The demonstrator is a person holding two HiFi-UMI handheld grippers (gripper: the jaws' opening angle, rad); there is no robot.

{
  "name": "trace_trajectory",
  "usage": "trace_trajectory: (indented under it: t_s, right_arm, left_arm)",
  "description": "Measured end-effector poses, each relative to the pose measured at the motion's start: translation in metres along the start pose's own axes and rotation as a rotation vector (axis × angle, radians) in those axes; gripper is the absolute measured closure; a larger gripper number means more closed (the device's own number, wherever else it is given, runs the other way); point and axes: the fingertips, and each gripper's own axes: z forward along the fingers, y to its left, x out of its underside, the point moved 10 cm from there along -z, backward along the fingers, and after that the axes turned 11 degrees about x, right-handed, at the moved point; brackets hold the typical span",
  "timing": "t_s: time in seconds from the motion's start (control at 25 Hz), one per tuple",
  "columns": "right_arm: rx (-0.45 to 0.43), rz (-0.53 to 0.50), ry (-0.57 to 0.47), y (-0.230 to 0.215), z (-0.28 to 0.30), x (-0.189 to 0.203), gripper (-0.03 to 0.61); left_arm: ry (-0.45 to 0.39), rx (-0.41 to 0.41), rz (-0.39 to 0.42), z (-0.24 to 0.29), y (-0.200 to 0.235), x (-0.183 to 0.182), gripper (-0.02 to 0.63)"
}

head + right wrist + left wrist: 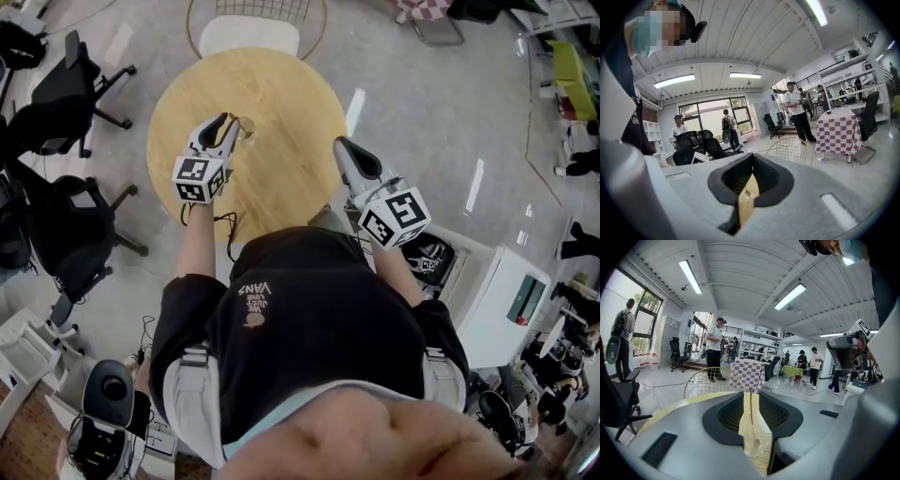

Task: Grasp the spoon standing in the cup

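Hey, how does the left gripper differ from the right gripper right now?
The left gripper has its jaws apart, with the cup and spoon showing in the gap; the right gripper has its jaws together, empty. The left gripper is close to the cup; the right gripper is off to the side. Both point over the round table.

open-plan lab or office workspace, fluorescent strip lights (790, 296) on a white slatted ceiling, glossy grey floor (422, 122), black office chairs (70, 80) at left of the head view, round wooden table (281, 94), checkered tablecloth (749, 373), people (714, 350) standing in the background
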Motion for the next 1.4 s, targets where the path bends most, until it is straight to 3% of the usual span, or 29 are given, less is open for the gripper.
trace_trajectory:
  t_s: [1.4]
  right_arm:
    - [0.010,0.003,0.001,-0.0021,-0.0033,0.0007,0.580]
  left_arm:
    - [0.010,0.018,-0.010,0.0051,0.0022,0.0021,0.600]
